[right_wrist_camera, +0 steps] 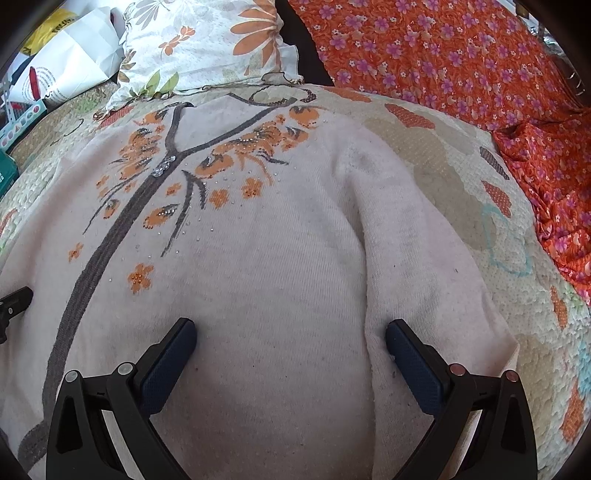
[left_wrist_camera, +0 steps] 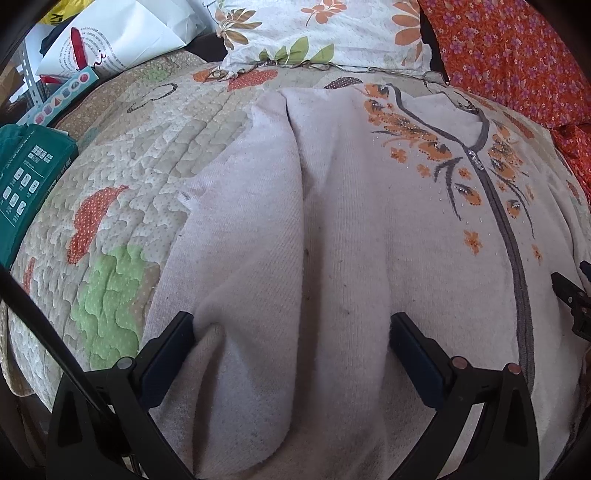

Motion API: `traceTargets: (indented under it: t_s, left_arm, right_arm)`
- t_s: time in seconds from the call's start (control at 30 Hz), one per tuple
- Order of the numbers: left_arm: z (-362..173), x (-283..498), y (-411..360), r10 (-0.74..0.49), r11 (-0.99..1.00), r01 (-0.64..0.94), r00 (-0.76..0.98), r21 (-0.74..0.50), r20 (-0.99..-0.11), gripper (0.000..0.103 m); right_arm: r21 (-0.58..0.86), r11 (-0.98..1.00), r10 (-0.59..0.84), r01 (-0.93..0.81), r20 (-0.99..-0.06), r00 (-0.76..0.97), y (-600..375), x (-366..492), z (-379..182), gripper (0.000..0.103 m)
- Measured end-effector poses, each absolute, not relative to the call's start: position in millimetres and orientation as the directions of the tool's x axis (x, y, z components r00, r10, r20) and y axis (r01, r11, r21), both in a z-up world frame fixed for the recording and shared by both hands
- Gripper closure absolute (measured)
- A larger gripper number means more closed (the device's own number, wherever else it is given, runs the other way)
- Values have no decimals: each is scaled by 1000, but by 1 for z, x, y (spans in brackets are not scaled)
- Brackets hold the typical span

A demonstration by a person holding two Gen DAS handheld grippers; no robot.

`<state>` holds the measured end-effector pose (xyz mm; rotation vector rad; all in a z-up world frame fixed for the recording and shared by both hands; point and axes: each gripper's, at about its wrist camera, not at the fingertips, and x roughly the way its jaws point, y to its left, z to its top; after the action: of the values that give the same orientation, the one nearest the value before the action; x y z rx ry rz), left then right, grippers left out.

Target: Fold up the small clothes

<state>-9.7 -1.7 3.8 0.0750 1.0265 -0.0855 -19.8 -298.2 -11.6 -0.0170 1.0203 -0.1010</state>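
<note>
While the cardigan point(left_wrist_camera: 369, 221) point(right_wrist_camera: 258, 240) lies flat and front-up on the quilt point(left_wrist_camera: 122, 177) point(right_wrist_camera: 461, 177), its long axis runs from the near hem to the far collar, which points toward the pillow point(left_wrist_camera: 321, 33) point(right_wrist_camera: 203, 40). A grey button band runs the length of the front, flanked by orange flower motifs near the collar. One sleeve lies folded alongside the body on each side. The left gripper point(left_wrist_camera: 291, 332) is wide open, its jaws resting on the fabric astride the sleeve and body, gripping nothing. The right gripper point(right_wrist_camera: 291, 332) is likewise wide open over the lower body and other sleeve, holding nothing. An orange flowered cloth point(left_wrist_camera: 517, 55) point(right_wrist_camera: 461, 55) lies bunched beside the quilt. A green box point(left_wrist_camera: 29, 173) and a white bag point(left_wrist_camera: 122, 33) point(right_wrist_camera: 74, 55) sit on the opposite side.
</note>
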Motion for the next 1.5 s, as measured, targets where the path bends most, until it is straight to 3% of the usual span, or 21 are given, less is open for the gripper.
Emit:
traceTargets:
  t_s: [0.23, 0.3, 0.43, 0.57, 0.73, 0.87, 0.93, 0.97, 1.0, 1.03, 1.07, 1.17, 1.3, 1.37, 1.47, 1.5]
  left_arm:
    - [9, -10, 2, -92, 991, 132, 469, -33, -879, 1]
    - [19, -17, 5, -136, 986, 149, 492, -71, -860, 15]
    - [43, -24, 16, -176, 981, 173, 563, -93, -807, 31]
    - [63, -11, 50, -196, 980, 102, 593, -169, -781, 31]
    - [48, 19, 99, -158, 972, -63, 532, -226, -832, 31]
    - [21, 33, 95, -186, 973, -44, 440, -228, -879, 31]
    - [14, 32, 84, -146, 985, -12, 449, -169, -882, 31]
    - [15, 33, 77, -119, 992, 9, 465, -129, -878, 43]
    - [17, 34, 71, -120, 993, 39, 466, -115, -876, 77]
    - [18, 35, 69, -121, 993, 59, 469, -106, -875, 95]
    - [18, 38, 67, -118, 993, 57, 456, -104, -882, 98]
    - [27, 43, 76, -56, 998, -6, 490, -68, -870, 99]
    - [51, 43, 97, 234, 972, -172, 596, 162, -768, 99]
    - [53, 47, 111, 321, 945, -245, 589, 214, -742, 98]
    - [47, 54, 128, 341, 932, -304, 553, 197, -760, 96]
    - [47, 52, 132, 325, 935, -311, 555, 172, -766, 91]
  right_arm:
    - [-106, 991, -130, 76, -837, 532, -296, -21, -14, 0]
    - [-98, 992, -126, 80, -834, 538, -296, -21, -14, 0]
    - [-83, 993, -115, 84, -832, 543, -297, -22, -14, 0]
    - [-92, 992, -124, 84, -831, 542, -298, -23, -14, 0]
    - [-97, 992, -127, 85, -829, 544, -298, -23, -15, 0]
    - [-121, 989, -148, 84, -826, 544, -297, -23, -14, 0]
    - [-120, 989, -146, 84, -827, 544, -297, -23, -15, 0]
    - [-109, 990, -137, 84, -830, 541, -297, -23, -15, 0]
    - [-109, 990, -138, 84, -830, 541, -297, -23, -15, 0]
    - [-109, 990, -137, 84, -830, 541, -297, -23, -15, 0]
    - [-106, 991, -135, 84, -831, 540, -297, -23, -15, 0]
    - [-106, 991, -135, 84, -831, 539, -297, -23, -15, 0]
    - [-108, 991, -136, 84, -831, 539, -297, -23, -15, 0]
    - [-108, 991, -137, 84, -831, 539, -296, -23, -15, 0]
    - [-108, 991, -137, 84, -831, 539, -297, -23, -15, 0]
    - [-107, 991, -136, 85, -830, 541, -297, -23, -15, 0]
